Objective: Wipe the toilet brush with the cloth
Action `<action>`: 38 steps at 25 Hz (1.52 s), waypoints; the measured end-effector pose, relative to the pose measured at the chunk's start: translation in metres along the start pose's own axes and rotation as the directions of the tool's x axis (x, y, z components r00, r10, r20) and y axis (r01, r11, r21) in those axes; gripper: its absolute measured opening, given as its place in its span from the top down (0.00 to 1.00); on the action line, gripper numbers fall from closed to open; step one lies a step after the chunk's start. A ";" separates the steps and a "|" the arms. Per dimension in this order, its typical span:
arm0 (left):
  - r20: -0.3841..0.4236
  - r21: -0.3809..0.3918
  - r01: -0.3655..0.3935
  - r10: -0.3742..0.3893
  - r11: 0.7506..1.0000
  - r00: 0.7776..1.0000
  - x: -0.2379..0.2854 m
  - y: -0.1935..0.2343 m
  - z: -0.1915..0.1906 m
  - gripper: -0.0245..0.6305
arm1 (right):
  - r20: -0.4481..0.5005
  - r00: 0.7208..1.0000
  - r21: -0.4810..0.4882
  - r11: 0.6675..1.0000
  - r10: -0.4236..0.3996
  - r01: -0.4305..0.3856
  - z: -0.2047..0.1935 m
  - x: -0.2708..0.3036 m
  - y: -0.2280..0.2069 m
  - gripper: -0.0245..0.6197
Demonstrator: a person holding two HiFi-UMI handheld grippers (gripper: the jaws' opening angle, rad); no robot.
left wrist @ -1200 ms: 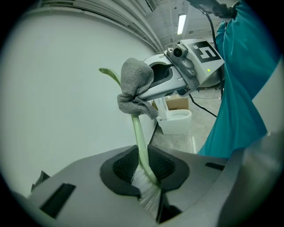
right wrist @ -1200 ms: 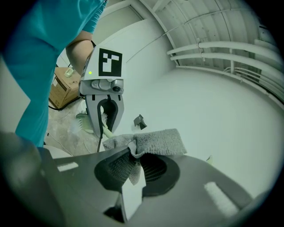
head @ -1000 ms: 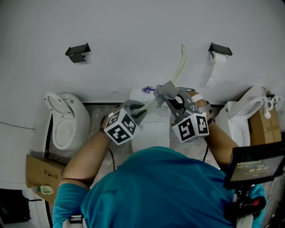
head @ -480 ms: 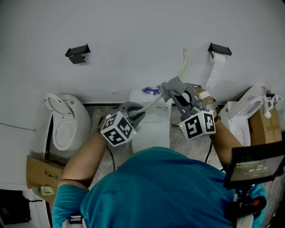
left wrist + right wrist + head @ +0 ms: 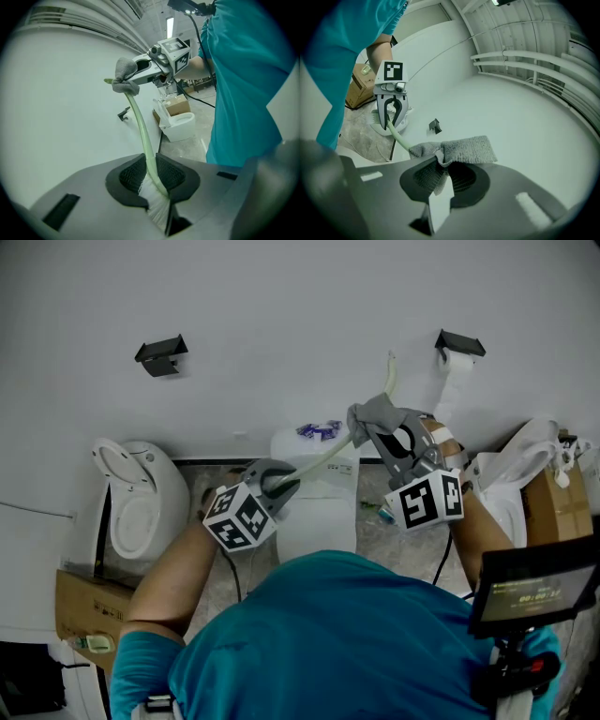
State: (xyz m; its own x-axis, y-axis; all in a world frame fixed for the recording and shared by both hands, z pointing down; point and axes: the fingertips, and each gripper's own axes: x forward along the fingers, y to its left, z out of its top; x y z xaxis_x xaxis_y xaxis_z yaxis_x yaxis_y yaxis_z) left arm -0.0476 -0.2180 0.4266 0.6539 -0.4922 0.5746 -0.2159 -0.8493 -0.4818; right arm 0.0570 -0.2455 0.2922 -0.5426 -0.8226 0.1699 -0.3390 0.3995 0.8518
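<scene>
Toilet brush (image 5: 140, 126) is clamped near its bristles by left gripper (image 5: 152, 177); handle judged light, bendy. Soft cloth (image 5: 464, 150) is pinched around the handle by right gripper (image 5: 440, 182).

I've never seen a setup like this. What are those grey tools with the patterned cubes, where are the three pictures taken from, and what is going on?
There is no robot here. A person in a teal shirt holds a hand-worked two-jaw gripper in each hand, and the patterned cubes are part of those grippers. One picture comes from a camera on the person's head, looking down. The other two come from cameras riding on each gripper.

The left gripper is clamped on a pale green toilet brush, right by its white bristles. The right gripper pinches a grey cloth, which is wrapped around the brush's handle further up.

White toilets stand around them, one at the left, and a toilet paper roll hangs on the wall.
</scene>
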 end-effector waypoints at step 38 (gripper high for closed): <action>0.070 0.035 0.030 -0.032 0.999 0.997 -0.005 -0.012 -0.003 0.86 | 0.006 0.996 0.071 0.994 -0.089 0.089 -0.014 -0.030 -0.052 0.91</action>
State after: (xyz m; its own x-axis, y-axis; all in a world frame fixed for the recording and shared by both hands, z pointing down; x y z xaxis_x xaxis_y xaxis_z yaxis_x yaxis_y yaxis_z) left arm -0.0505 -0.2064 0.4316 0.7097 -0.4498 0.5423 -0.1704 -0.8564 -0.4873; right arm 0.1022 -0.2471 0.2498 -0.5150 -0.8525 0.0899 -0.4392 0.3525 0.8264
